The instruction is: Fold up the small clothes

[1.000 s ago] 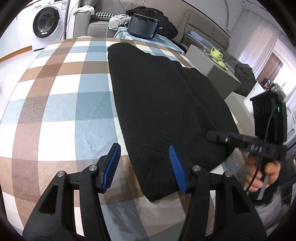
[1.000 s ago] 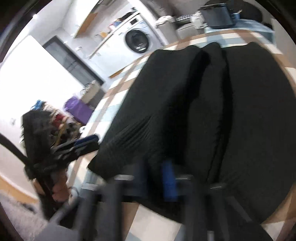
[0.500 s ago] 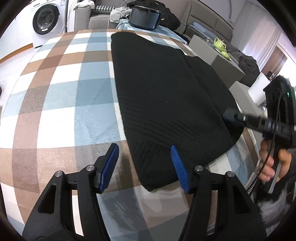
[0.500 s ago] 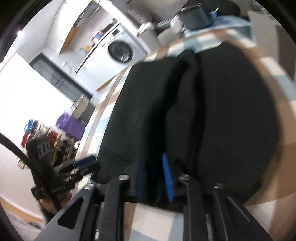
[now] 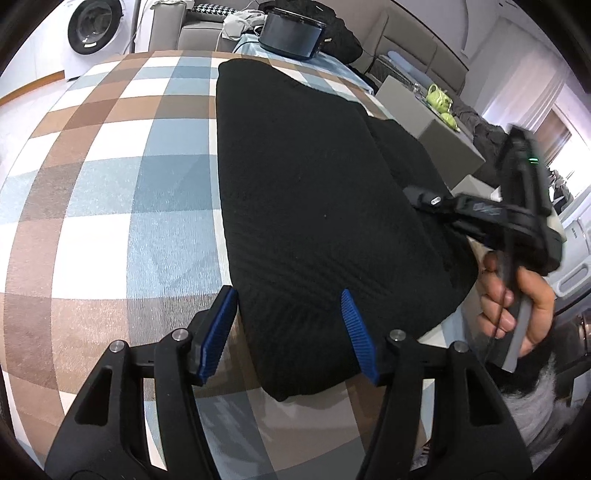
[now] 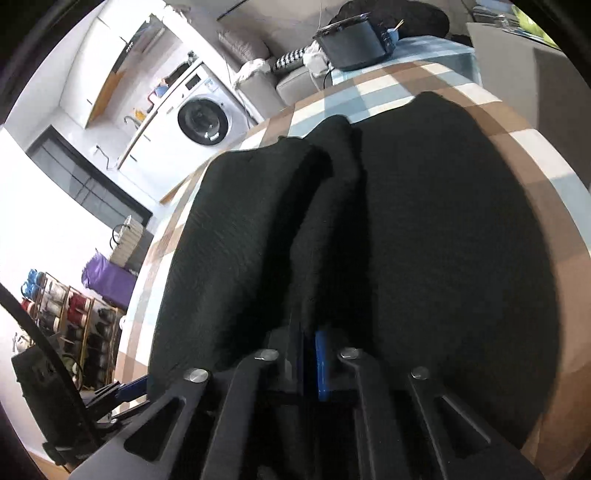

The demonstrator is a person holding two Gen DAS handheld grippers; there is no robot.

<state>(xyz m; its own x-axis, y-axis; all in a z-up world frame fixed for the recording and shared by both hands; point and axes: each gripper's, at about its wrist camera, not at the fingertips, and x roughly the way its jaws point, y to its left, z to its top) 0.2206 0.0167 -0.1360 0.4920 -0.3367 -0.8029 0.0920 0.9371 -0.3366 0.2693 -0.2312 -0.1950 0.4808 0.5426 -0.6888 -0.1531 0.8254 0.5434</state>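
A black knit garment (image 5: 317, 206) lies lengthwise on the checked tablecloth (image 5: 110, 192), partly folded, with a raised fold along its middle in the right wrist view (image 6: 332, 206). My left gripper (image 5: 291, 328) is open, its blue pads on either side of the garment's near left corner, just above the cloth. My right gripper (image 6: 312, 354) is shut on the garment's near hem at that fold. It also shows in the left wrist view (image 5: 424, 197), at the garment's right edge.
A dark pot (image 5: 291, 31) stands at the table's far end. A washing machine (image 5: 96, 33) is at the back left, and a grey side table with green cups (image 5: 439, 99) at the right. A shoe rack (image 6: 70, 321) stands left of the table.
My left gripper has moved forward so its pads straddle the garment's near corner. My right gripper has shifted along the hem, still pinching the fabric.
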